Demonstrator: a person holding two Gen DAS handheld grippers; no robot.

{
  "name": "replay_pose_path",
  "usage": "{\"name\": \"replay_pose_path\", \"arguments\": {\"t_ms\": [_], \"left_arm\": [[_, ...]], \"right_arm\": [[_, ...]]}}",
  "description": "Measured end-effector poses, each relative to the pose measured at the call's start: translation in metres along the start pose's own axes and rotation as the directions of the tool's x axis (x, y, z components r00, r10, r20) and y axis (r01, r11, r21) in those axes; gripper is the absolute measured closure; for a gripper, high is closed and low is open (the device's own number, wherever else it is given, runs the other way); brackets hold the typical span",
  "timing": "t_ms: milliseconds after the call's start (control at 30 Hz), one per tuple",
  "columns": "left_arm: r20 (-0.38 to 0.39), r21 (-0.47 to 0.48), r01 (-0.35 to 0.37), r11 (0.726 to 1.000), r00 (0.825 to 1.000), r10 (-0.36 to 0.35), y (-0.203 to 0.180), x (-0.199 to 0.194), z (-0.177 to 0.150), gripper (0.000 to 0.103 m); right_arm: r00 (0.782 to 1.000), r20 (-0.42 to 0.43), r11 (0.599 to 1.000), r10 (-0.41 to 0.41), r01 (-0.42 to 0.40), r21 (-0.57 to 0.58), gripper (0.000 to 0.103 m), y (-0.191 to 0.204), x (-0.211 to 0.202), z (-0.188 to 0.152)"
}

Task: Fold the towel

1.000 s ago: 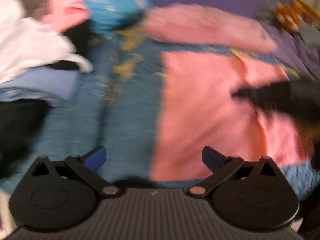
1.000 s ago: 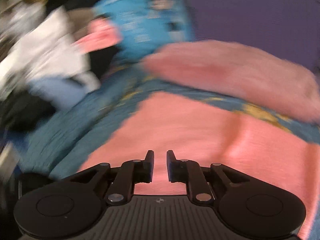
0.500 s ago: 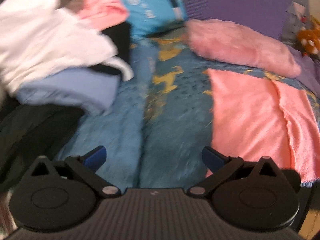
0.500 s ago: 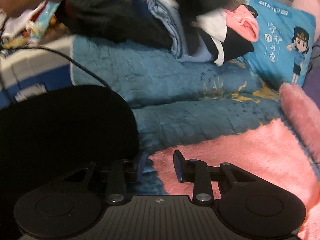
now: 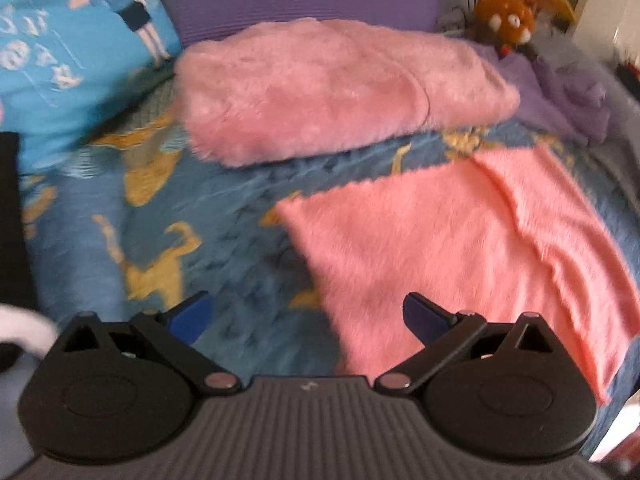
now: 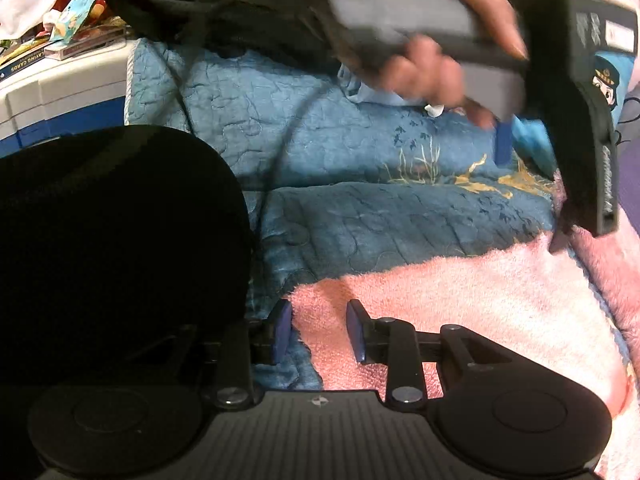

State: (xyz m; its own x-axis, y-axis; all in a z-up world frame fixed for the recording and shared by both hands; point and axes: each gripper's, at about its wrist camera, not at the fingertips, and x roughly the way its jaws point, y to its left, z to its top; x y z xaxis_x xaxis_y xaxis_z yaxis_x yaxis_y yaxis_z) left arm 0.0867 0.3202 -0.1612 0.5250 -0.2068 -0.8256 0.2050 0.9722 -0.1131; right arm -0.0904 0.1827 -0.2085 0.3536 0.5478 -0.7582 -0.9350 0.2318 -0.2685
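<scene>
Since half a second back the left gripper has swung right, away from the clothes pile, so it now looks across the blue quilt at the pink towel; the right gripper has crept a bit further over the towel's corner.

Left one's wide open, holding nothing, hovering just off the towel's near left edge. Right one's partly open, fingers straddling the towel's corner, not clamped on anything as far as I can see.

Towel lies on the quilt, just in front of the fluffy pink cushion. One flap is already lapped over along the side away from the left gripper, so it's at least partly folded.

Risks, I'd guess: that corner is thin and fuzzy, so the right fingers could close on quilt too, or catch only one layer and drag the lapped flap open.

Long axis seems to run from the left gripper up toward the cushion, though fisheye warp makes that iffy.
</scene>
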Motion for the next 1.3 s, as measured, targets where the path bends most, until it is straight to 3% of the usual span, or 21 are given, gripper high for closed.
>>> {"name": "replay_pose_path", "arguments": {"t_ms": [167,300,400,433,500,533,633,767,833,900,1000,1100,1300], "left_arm": [[0.024,-0.072,0.036,0.997,0.999,-0.034,0.018,0.026,0.012,0.006],[0.066,-0.105,0.11,0.988,0.992,-0.103,0.024,0.038,0.014,0.023],[0.068,-0.124,0.111,0.986,0.992,-0.103,0.024,0.048,0.015,0.035],[0.083,-0.134,0.113,0.985,0.991,-0.103,0.024,0.048,0.014,0.041],[0.093,-0.202,0.169,0.965,0.984,-0.153,0.032,0.049,0.015,0.091],[0.092,-0.24,0.198,0.95,0.979,-0.18,0.036,0.052,0.016,0.098],[0.099,-0.315,0.247,0.916,0.969,-0.227,0.043,0.058,0.015,0.099],[0.115,-0.379,0.254,0.89,0.967,-0.227,0.047,0.056,0.015,0.1],[0.11,-0.391,0.245,0.887,0.97,-0.219,0.045,0.052,0.018,0.1],[0.104,-0.402,0.235,0.885,0.972,-0.211,0.044,0.048,0.021,0.1],[0.095,-0.38,0.222,0.898,0.975,-0.201,0.033,0.037,0.031,0.1],[0.115,-0.342,0.246,0.907,0.969,-0.22,0.013,0.02,0.046,0.1],[0.146,-0.207,0.29,0.934,0.954,-0.263,-0.058,-0.018,0.086,0.1]], "right_arm": [[1.0,0.014,0.999,0.02,-0.02,0.03,0.07,-0.004,0.001,-0.001],[0.999,0.026,0.999,0.028,-0.029,0.037,0.068,-0.005,0.0,-0.003],[0.999,0.034,0.998,0.037,-0.039,0.053,0.068,-0.007,0.0,-0.004],[0.999,0.036,0.998,0.039,-0.041,0.054,0.068,-0.007,0.001,-0.004],[0.998,0.041,0.998,0.04,-0.042,0.054,0.068,-0.007,0.001,-0.005],[0.998,0.042,0.998,0.04,-0.043,0.054,0.068,-0.007,0.001,-0.005],[0.998,0.046,0.997,0.04,-0.043,0.057,0.068,-0.007,0.001,-0.005],[0.998,0.059,0.996,0.017,-0.022,0.086,0.07,-0.013,-0.004,-0.006],[0.998,0.066,0.995,0.005,-0.012,0.101,0.089,-0.016,-0.006,-0.006],[0.997,0.072,0.993,-0.007,-0.002,0.115,0.1,-0.019,-0.009,-0.006],[0.996,0.085,0.989,-0.028,0.015,0.146,0.1,-0.024,-0.014,-0.007],[0.988,0.131,0.965,-0.082,0.046,0.26,0.1,-0.042,-0.041,-0.019],[0.959,0.156,0.859,-0.239,0.133,0.495,0.1,-0.078,-0.116,-0.071]]}}
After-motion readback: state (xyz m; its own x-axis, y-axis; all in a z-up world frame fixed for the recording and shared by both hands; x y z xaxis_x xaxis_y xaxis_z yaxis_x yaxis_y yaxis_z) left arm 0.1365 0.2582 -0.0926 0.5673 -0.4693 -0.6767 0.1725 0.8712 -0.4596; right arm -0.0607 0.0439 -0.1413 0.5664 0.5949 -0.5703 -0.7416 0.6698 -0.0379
